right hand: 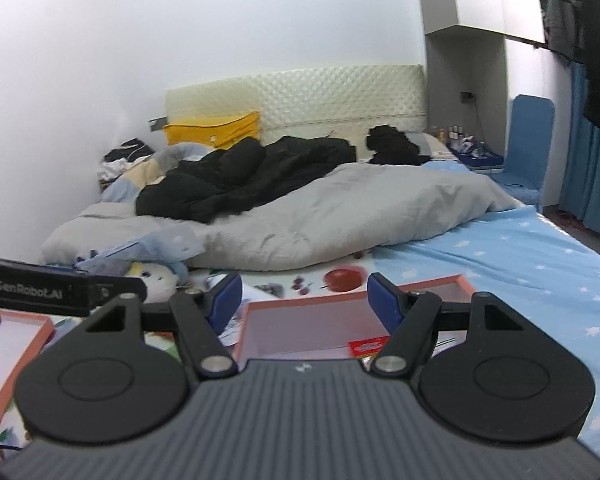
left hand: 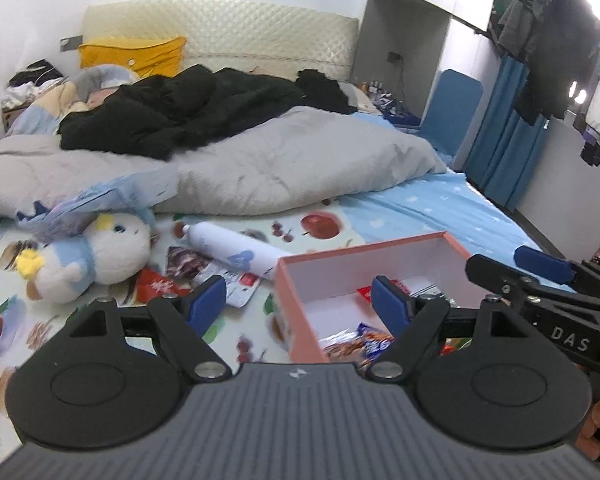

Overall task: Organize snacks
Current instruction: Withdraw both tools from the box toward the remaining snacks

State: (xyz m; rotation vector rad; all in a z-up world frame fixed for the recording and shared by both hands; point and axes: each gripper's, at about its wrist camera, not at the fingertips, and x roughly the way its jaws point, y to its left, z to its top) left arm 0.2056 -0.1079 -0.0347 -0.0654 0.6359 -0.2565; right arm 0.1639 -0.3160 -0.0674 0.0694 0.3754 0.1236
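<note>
A: Two sets of tongs, both spread apart with nothing between the pads. The left tongs (left hand: 298, 300) hang above the near wall of the pink box (left hand: 300, 320); the right tongs (right hand: 304, 300) sit over the same box.

B: Where are the snacks?

A: Some wrapped snacks (left hand: 360, 344) lie inside the box. Loose packets (left hand: 204, 276) remain on the bed (left hand: 440, 208), just beside a white bottle (left hand: 236, 248) and near a plush toy (left hand: 92, 256).

B: What could go wrong?

A: I'd judge a reach for those flat packets may pinch the sheet, or nudge the bottle and set it rolling. The two tongs are close, so they might clash.
</note>
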